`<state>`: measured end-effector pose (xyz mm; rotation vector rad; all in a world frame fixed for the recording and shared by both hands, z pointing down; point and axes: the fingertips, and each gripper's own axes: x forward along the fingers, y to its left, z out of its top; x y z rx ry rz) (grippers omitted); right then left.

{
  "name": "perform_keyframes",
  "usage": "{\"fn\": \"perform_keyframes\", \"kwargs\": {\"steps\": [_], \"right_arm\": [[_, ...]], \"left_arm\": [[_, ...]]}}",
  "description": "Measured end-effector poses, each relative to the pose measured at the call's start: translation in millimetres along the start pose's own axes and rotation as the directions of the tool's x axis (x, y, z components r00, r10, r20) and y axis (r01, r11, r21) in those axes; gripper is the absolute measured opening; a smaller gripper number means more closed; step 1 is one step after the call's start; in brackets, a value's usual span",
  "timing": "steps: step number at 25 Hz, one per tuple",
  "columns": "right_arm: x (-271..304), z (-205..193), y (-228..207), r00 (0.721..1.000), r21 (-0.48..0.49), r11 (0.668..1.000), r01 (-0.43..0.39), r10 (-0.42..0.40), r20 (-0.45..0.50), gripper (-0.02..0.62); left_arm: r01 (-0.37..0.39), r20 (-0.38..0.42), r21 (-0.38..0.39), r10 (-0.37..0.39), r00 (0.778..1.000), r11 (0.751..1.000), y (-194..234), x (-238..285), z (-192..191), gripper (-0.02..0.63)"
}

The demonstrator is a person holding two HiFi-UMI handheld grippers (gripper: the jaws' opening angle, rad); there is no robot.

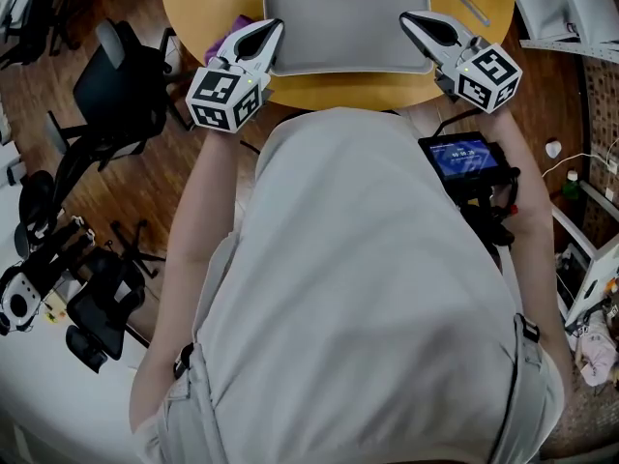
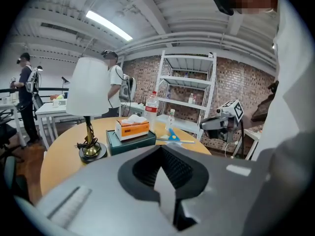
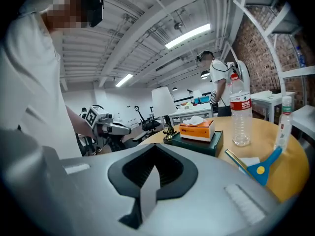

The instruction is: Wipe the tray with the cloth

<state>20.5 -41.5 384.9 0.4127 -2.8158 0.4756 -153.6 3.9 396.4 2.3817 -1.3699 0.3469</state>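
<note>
Left gripper point(image 1: 278, 25), right gripper point(image 1: 405, 16), tray point(image 1: 343, 22) between

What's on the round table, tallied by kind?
Tray: 1
Purple cloth: 1
Lamp: 1
Tissue box: 1
Green box: 1
Bottles: 2, large bottle and small bottle
Blue scraper: 1
Total: 8

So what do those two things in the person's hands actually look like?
The left tongs and right tongs match: pale grey shells tapering to a point, ribbed black pads inside, and a white cube with black square markers at the back of each. The person wears a pale grey top, arms bare.
</note>
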Motion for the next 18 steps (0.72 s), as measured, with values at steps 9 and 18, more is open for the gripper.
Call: {"fn": "perform_keyframes", "kwargs": {"steps": [9,18], "right_arm": [[1.7,-7.0,6.1,1.000,0.009,1.000,-0.011,0.011,-0.019,0.000],[9.4,-13.0,19.6,0.999,0.008,1.000,-0.012,0.012,-0.029,0.000]], "left_arm": [[0.035,-0.013,-0.010,-0.035,0.999,0.999,-5.1,7.4,-3.7,0.000],[0.054,-0.033,0.003,-0.054,0.998,0.999,-7.8,0.2,-10.6,0.000]]}}
